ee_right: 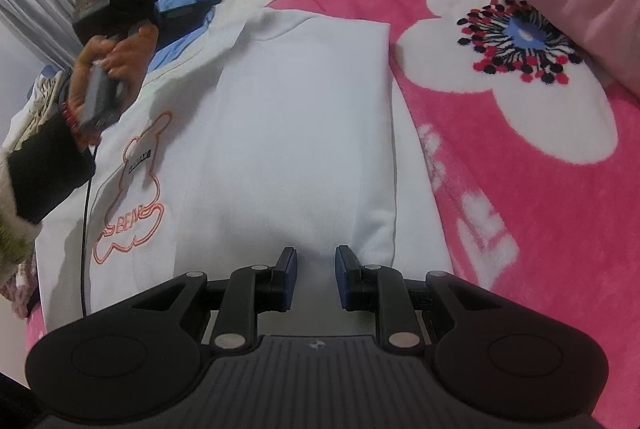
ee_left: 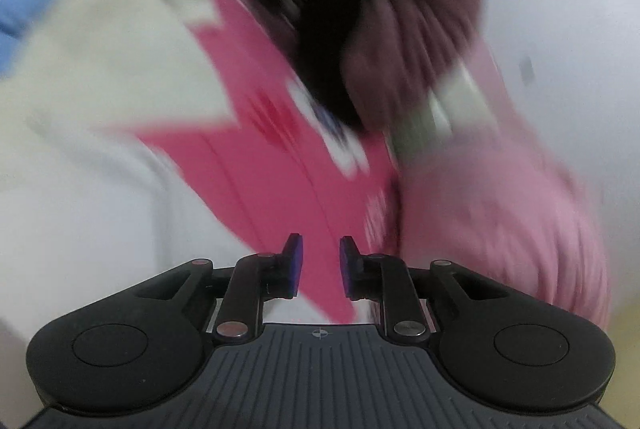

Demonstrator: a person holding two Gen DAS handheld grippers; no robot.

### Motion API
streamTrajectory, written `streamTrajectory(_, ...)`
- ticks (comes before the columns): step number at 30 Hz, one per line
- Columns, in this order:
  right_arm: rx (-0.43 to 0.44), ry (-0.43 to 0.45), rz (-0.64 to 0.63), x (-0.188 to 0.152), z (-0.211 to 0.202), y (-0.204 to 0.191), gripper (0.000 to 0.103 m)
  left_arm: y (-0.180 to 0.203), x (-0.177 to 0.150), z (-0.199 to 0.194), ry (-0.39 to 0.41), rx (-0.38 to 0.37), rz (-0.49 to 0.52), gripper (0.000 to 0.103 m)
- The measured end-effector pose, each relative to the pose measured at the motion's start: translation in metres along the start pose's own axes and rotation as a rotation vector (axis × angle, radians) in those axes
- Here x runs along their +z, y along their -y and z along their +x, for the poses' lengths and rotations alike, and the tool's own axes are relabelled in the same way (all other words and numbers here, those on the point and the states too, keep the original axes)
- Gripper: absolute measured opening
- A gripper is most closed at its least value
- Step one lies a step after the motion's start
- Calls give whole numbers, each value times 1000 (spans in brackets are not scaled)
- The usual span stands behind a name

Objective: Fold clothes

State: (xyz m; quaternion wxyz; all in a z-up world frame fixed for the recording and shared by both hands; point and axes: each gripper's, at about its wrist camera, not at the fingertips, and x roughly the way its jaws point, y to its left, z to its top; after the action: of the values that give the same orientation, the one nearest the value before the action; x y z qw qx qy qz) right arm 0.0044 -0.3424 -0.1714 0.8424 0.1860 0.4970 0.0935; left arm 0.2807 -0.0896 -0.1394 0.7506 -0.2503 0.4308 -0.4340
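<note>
Right gripper (ee_right: 316,277): jaws slightly apart over the shirt's near edge, gripping nothing.
Shirt (ee_right: 288,133): white, smooth knit, orange bear outline; lies flat on the blanket (ee_right: 500,189), right side folded in, left side not yet.
Left gripper (ee_left: 320,269): jaws narrowly apart, empty; view blurred, probably above blanket.
Blanket: pink plush, white flowers.

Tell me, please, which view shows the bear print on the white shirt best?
The right wrist view: the orange bear print shows sharply on the white shirt, left of the fold. The left wrist view is motion-blurred; it shows white cloth on the left but no print.
</note>
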Motion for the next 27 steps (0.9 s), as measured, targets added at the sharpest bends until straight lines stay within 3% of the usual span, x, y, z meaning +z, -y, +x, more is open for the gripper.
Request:
streamTrajectory(3, -8, 2, -21, 3, -4, -4, 23, 19, -24, 21, -77, 49, 101, 19)
streamTrajectory(7, -8, 54, -40, 11, -23, -9, 23, 14, -40, 42, -115, 142, 115, 19)
streamTrajectory(9, -18, 64, -54, 12, -28, -10, 23, 6, -43, 40, -107, 143, 106, 19)
streamTrajectory(11, -54, 18, -52, 7, -24, -4, 23, 1, -43, 37, -97, 136, 82, 19)
streamTrajectory(13, -97, -26, -37, -3, -21, 6, 14, -1, -43, 33, -93, 133, 66, 19)
streamTrajectory(14, -86, -26, -15, -7, -26, 12, 14, -2, -43, 33, -91, 131, 64, 19)
streamTrajectory(18, -186, -29, 46, -16, -52, 31, 15, 1, -47, 37, -80, 130, 63, 20)
streamTrajectory(19, -190, -22, 68, -16, -60, 34, 19, 1, -47, 36, -77, 130, 59, 20)
streamTrajectory(21, -154, 6, 60, -13, -74, 26, 19, 2, -48, 35, -70, 128, 49, 21)
streamTrajectory(23, -58, 0, 20, -10, -78, 9, 18, 3, -48, 34, -66, 132, 37, 22)
streamTrajectory(25, 31, -50, -41, -11, -73, -12, 18, 6, -47, 32, -60, 141, 30, 25)
streamTrajectory(27, 44, -132, -117, -21, -62, -27, 18, 10, -46, 25, -42, 158, 37, 28)
